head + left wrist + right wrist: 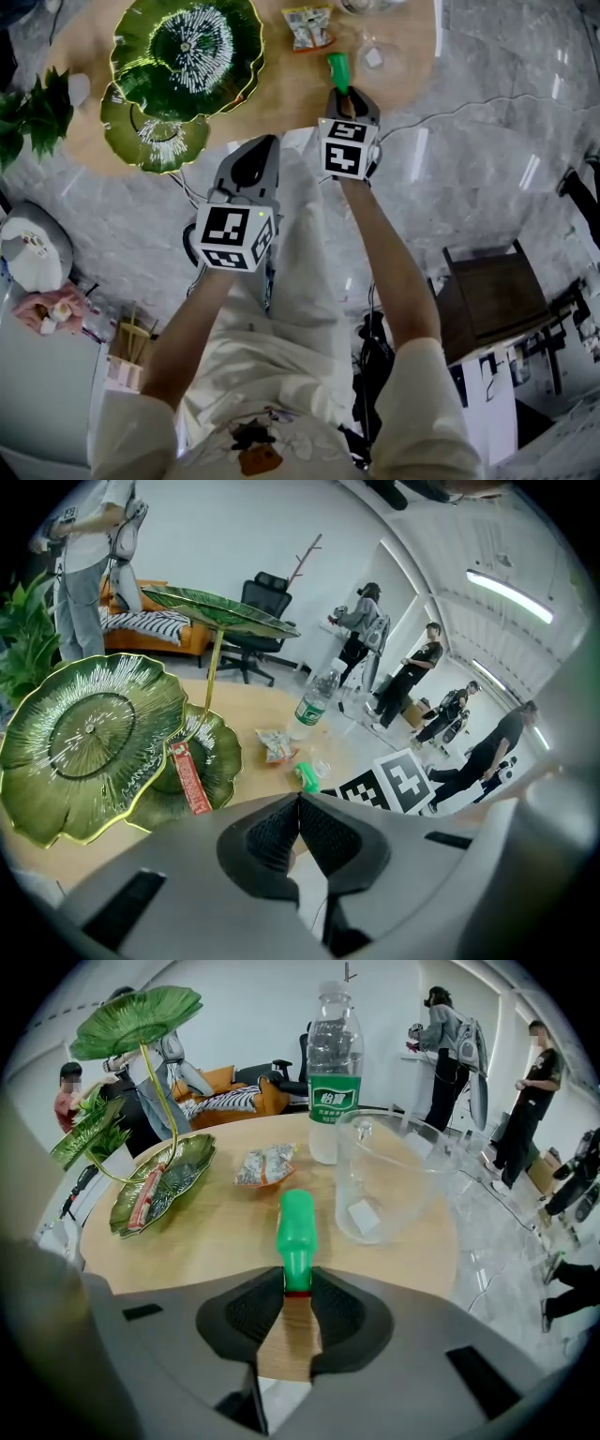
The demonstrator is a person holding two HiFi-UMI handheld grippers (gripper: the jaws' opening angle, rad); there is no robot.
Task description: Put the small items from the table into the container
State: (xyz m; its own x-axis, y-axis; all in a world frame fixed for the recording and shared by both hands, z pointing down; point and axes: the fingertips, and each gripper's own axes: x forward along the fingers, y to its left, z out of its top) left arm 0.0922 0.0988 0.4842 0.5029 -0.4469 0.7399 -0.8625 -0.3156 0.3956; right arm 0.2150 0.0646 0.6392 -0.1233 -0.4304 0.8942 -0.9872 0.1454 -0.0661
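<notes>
My right claw (297, 1283) is clamped on the narrow end of a small green tube (297, 1232), both pads pressing its sides just above a red band; the tube juts forward from the jaws over the round wooden counter (216, 1241). Just ahead and to the right stands the clear container (394, 1180), apart from the tube; a pale square (361, 1215) shows low through its wall, and I cannot tell whether it lies inside. A water bottle with a green label (330, 1072) stands upright just behind the container; a crumpled snack packet (264, 1163) lies on the counter beside the bottle's foot. To the far left sits a green leaf-shaped dish (164, 1185) with a long red packet (150, 1194) lying in it; more leaf dishes rise on stems above it. My left claw (298, 799) has its jaws together with nothing between them; in the head view it hangs short of the counter's near edge, to the left of the right claw.
</notes>
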